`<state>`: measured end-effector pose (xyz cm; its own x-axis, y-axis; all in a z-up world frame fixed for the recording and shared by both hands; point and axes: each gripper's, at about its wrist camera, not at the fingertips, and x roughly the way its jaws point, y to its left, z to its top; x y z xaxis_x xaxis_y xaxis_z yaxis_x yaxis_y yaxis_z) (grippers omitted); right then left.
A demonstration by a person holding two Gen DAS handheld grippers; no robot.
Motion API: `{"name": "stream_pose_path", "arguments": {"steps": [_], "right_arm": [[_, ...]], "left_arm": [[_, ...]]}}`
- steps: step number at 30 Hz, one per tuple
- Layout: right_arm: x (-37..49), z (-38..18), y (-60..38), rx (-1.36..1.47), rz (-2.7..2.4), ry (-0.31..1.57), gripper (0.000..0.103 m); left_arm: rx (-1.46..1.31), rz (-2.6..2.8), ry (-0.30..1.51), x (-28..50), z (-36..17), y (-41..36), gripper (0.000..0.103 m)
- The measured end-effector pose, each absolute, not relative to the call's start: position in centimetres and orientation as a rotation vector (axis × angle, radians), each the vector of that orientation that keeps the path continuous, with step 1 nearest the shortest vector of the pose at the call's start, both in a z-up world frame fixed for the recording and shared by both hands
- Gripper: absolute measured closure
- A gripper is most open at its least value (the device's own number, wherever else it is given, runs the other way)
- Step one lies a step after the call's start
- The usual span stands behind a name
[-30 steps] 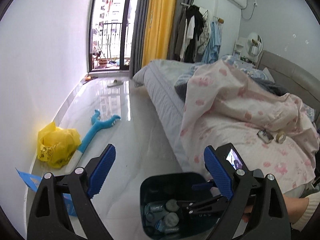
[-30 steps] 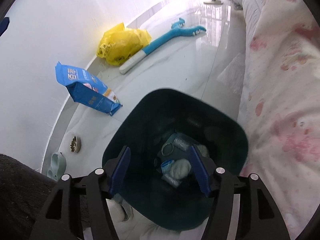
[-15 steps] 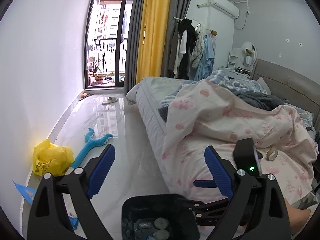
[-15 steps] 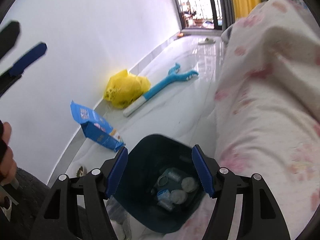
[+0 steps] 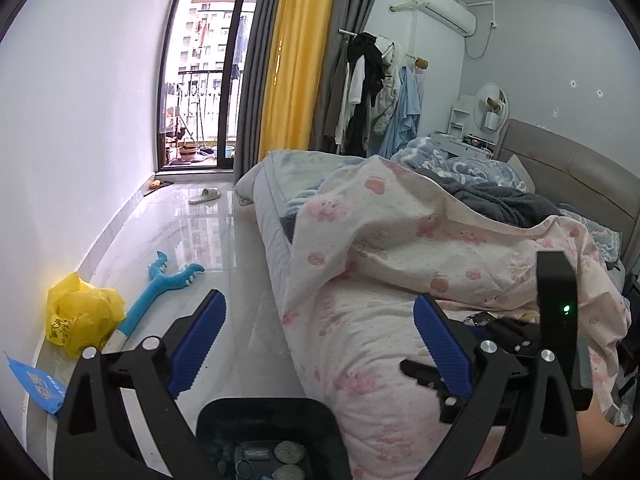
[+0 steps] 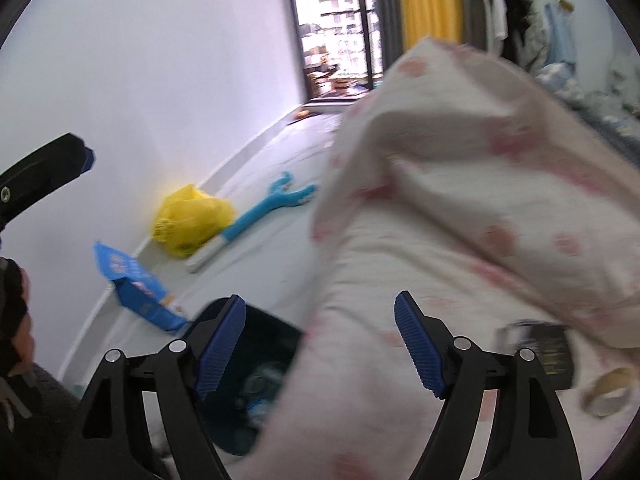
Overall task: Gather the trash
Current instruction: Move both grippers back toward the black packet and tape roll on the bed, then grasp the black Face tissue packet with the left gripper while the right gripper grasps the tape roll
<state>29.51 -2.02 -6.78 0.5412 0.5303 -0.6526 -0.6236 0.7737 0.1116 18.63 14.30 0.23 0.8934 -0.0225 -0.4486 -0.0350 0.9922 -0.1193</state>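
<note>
Both your blue-padded grippers, left [image 5: 318,338] and right [image 6: 320,344], are opening, empty.
Below sits your dark plastic bin [image 5: 264,416] beside the pink-flowered quilt [image 5: 400,264].

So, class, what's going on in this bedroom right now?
A person is collecting trash with a gripper in each hand. The dark bin on the floor beside the bed already holds some rubbish. Both the left gripper and the right gripper are empty, jaws opening. On the bedcover near the right gripper lie a dark packet and a tape roll.
</note>
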Motion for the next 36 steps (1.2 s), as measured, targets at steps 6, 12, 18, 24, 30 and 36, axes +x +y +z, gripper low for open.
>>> {"name": "stream_pose_path", "arguments": {"steps": [6, 12, 18, 24, 30, 36], "right_arm": [[30.8, -6.1, -6.0, -0.111, 0.574, 0.698, 0.016], [31.9, -5.8, -9.7, -0.081, 0.475, 0.687, 0.013], [33.0, -6.4, -13.9, -0.047, 0.387, 0.709, 0.013], [33.8, -7.0, -17.4, 0.002, 0.309, 0.726, 0.013], [34.7, -8.4, -20.3, 0.058, 0.271, 0.773, 0.013], [35.0, -9.4, -21.8, 0.113, 0.26, 0.807, 0.013]], "left_arm": [[-0.071, -0.021, 0.476, 19.7, 0.0, 10.9, 0.005], [-0.027, -0.038, 0.498, 20.8, -0.6, 8.0, 0.004], [-0.063, -0.052, 0.527, 22.1, -1.2, 6.2, 0.004], [-0.109, -0.064, 0.564, 23.8, -2.0, 4.4, 0.004], [-0.111, -0.07, 0.601, 25.3, -3.2, 2.1, 0.004], [-0.106, -0.097, 0.631, 26.4, -4.5, -0.5, 0.004]]}}
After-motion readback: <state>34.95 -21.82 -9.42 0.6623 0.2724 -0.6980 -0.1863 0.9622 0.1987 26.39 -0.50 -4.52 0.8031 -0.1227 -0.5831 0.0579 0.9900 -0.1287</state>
